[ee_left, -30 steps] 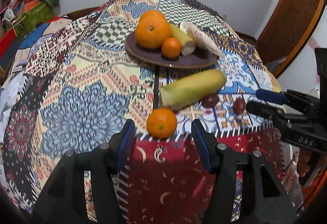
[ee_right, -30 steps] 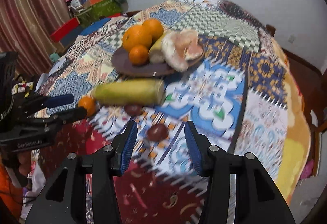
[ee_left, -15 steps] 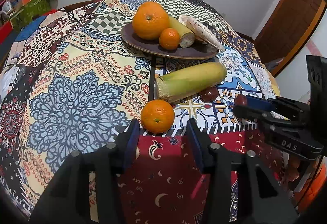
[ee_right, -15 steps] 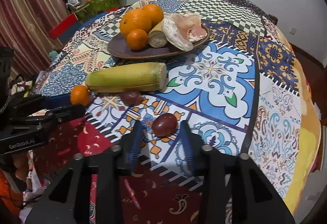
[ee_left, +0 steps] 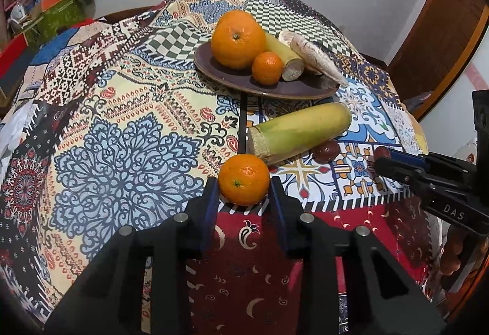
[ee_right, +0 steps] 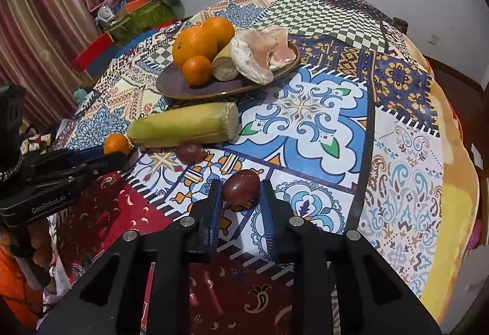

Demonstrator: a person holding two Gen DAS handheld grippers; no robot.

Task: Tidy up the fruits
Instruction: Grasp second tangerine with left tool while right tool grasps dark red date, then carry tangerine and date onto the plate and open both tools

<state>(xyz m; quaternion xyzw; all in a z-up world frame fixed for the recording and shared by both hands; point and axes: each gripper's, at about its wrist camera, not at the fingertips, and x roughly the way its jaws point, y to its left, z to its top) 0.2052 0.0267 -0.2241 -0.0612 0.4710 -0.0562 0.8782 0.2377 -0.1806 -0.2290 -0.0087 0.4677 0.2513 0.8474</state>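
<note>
Fingers of the left gripper (ee_left: 244,186) are pinching a small tangerine (ee_left: 243,179) on the patterned tablecloth (ee_left: 122,151), while the right gripper (ee_right: 240,193) is clasping a dark red fruit (ee_right: 241,189) near the sugarcane piece (ee_right: 183,129), below the plate (ee_right: 195,90).

"DAS" in white on the right tongs (ee_left: 377,162), "GenRobot.AI" in white on the left tongs (ee_right: 126,156)

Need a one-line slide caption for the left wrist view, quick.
Left gripper closes around a small orange on the patterned cloth, fruit plate beyond.
</note>
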